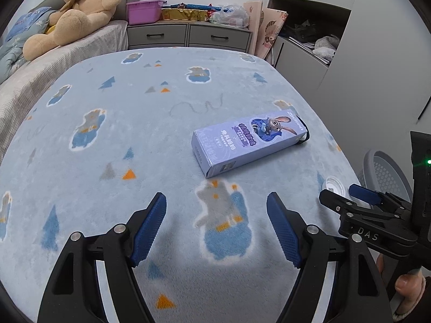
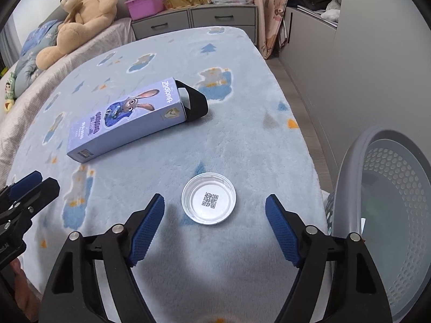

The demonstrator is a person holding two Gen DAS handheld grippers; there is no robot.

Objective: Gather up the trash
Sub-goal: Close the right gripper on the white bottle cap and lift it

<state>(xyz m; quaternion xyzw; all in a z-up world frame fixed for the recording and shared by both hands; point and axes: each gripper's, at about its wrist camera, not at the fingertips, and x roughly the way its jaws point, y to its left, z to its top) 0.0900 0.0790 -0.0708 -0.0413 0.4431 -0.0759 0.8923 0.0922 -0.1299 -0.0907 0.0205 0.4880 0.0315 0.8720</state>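
**Two spread claws over a bed with a lid and a carton**

In the left wrist view, the left claw fills the bottom of the frame with its blue-padded fingers spread wide and nothing between them; under the gap lies only the pale blue blanket with its bear and tree pattern. The lilac carton, printed with a cartoon rabbit, lies flat on the blanket in the centre right of the frame, well apart from the fingers. At the right edge, the right claw reaches in, held by a hand at the lower right corner.

In the right wrist view, the right claw is also spread, pinching nothing. The round white lid, open side up with a QR code inside, rests on the blanket between the two fingertips, touching neither. The carton lies in the upper left of centre, its black strap at the open end. A grey perforated basket stands beside the bed at the right edge of the frame. A teddy bear sits at the upper left, and grey drawers line the top.
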